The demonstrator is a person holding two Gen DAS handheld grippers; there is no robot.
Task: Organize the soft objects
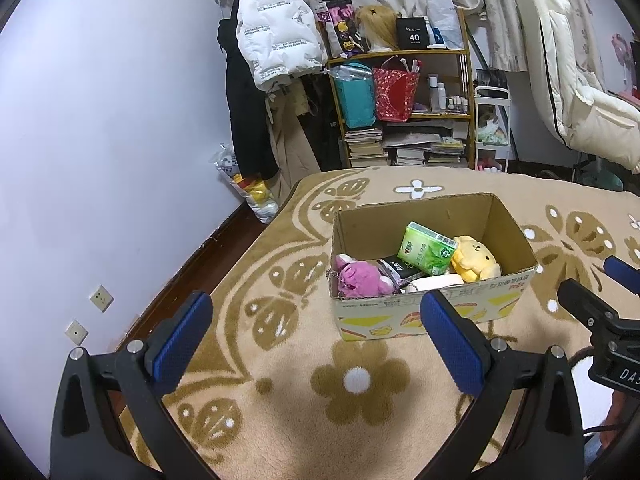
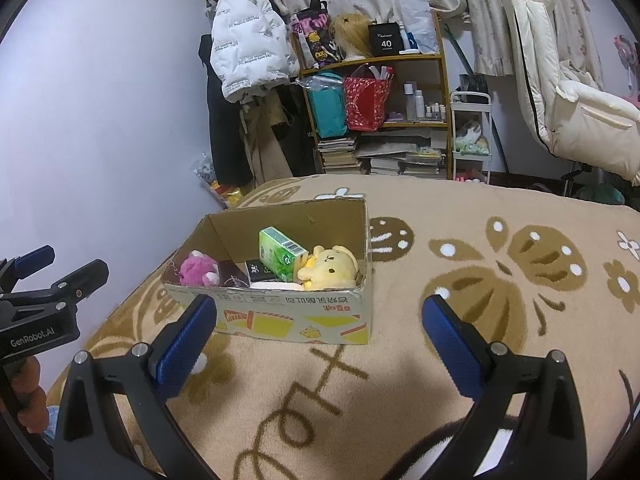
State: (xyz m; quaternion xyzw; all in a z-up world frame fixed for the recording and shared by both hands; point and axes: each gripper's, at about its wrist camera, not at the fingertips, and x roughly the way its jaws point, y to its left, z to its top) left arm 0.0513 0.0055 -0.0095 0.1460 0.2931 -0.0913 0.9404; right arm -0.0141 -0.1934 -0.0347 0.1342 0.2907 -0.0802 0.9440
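Patterned bedding [image 1: 280,400] is carrying a cardboard box [image 1: 432,312] whose light, squashy yellow plush [image 1: 476,258] is best pinched mid-body, both the left claw [image 1: 316,340] and the right claw [image 2: 320,340] being held spread and empty.

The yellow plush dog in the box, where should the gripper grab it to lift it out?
Probably by its round head, coming straight down from above. The yellow plush dog sits in the right end of the cardboard box, hemmed in by the box walls and the green tissue pack leaning beside it, so only its top is free. The open right gripper is nearer.
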